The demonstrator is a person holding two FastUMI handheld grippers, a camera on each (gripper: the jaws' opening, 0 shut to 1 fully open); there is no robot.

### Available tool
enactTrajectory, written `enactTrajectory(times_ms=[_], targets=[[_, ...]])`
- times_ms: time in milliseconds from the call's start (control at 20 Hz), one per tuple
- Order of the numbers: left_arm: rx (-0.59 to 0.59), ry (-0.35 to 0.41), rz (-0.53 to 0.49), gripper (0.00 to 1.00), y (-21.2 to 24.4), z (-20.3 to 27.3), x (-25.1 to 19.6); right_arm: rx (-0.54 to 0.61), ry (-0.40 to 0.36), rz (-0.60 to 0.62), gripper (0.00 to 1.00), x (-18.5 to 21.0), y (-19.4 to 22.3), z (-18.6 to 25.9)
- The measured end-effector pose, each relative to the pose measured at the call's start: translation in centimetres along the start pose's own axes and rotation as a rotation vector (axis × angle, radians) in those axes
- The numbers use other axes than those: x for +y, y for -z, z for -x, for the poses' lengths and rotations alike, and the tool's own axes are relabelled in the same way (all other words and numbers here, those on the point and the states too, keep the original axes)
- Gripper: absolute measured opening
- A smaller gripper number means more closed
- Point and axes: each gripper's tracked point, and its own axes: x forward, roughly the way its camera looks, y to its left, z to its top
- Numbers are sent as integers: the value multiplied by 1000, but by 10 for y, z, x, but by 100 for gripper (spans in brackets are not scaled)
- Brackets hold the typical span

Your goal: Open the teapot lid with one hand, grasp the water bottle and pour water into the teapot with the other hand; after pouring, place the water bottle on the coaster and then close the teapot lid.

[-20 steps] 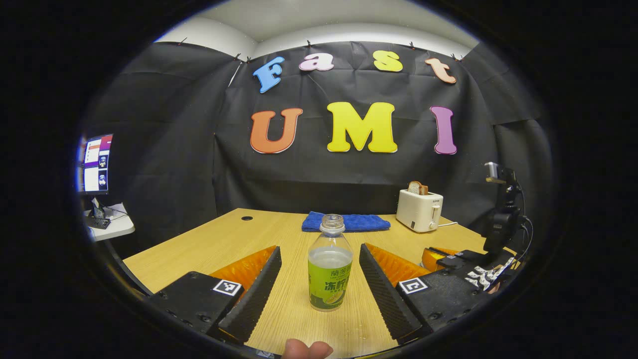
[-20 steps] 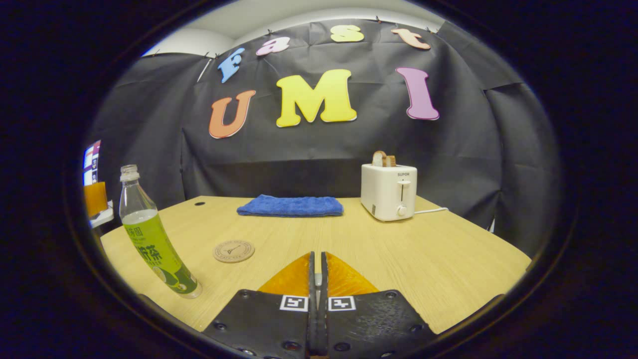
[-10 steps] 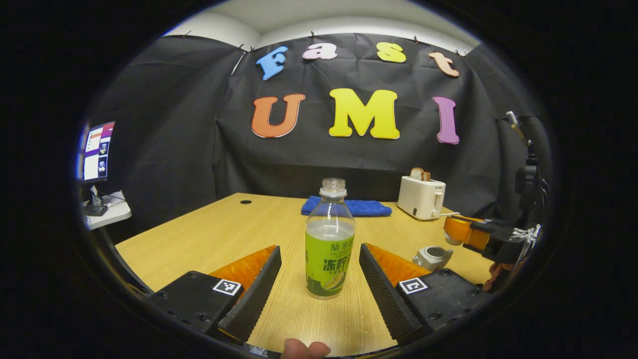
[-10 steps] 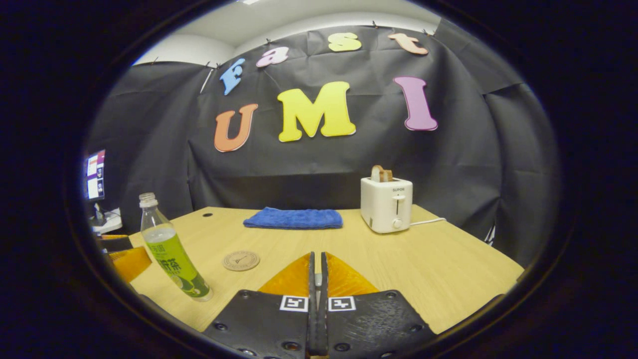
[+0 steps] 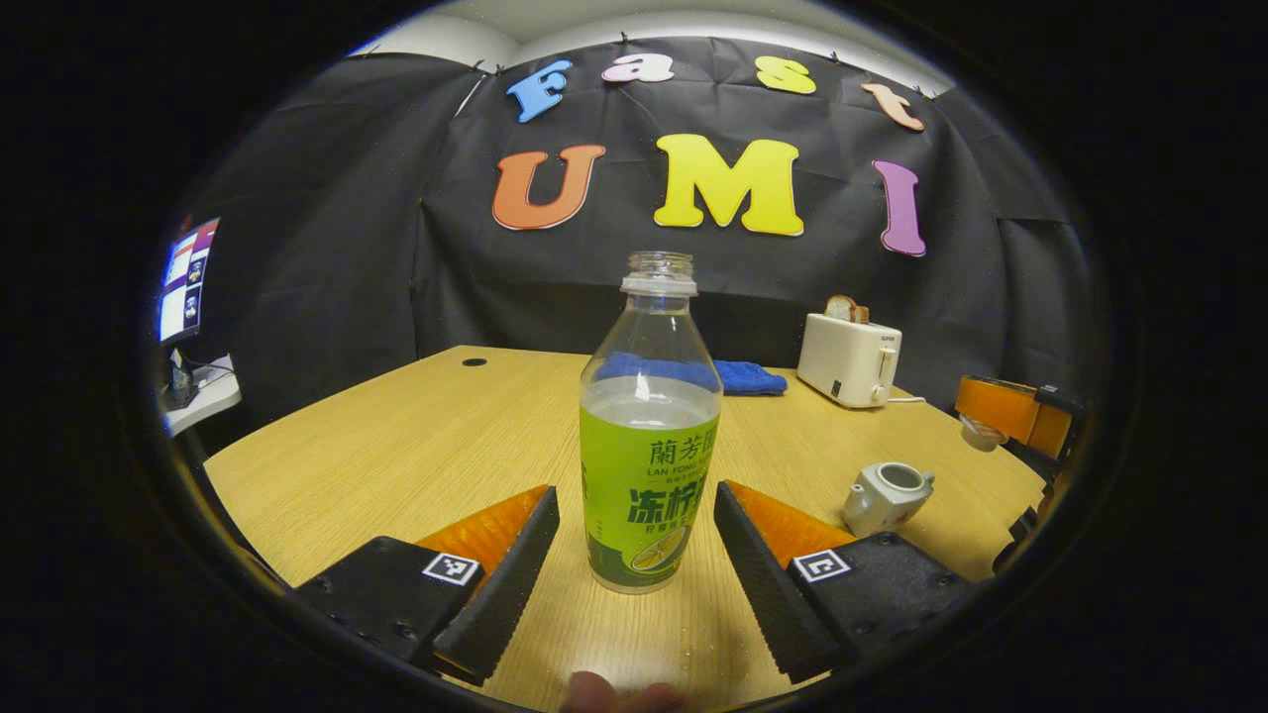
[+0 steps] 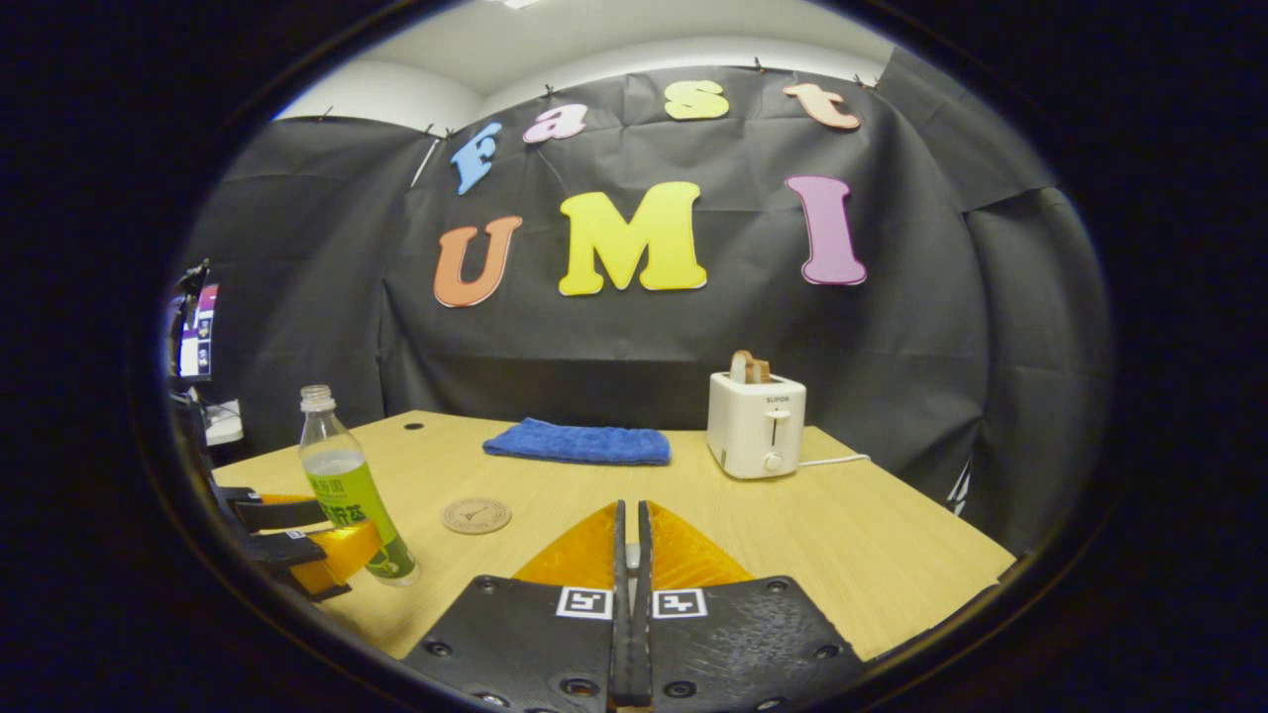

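Water bottle [image 5: 649, 446] upright on counter [image 5: 416, 446], cap off, clear plastic, green label, liquid to about shoulder height; standing between open left tongs [image 5: 634, 555], fingers not touching it. White teapot [image 5: 885, 495] off to bottle's right in left gripper view, lid off, mouth open, sitting on counter. Round wooden coaster [image 6: 476, 515] flat on counter, bare, near bottle in right gripper view.

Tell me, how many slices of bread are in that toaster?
2, it seems: in the right gripper view two slices stand side by side in the top of the white toaster, at the table's far side. They are small, so a further one may be hidden.
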Motion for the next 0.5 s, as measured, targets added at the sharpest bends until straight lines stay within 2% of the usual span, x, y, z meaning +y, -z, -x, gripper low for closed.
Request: enactTrajectory(times_ms=[300,500], targets=[[26,-5,-17,98,7,-10,1,7,12,-3,0,-12,3,2],[34,1,-64,80,5,-12,0,7,19,-3,0,-20,4,4]])
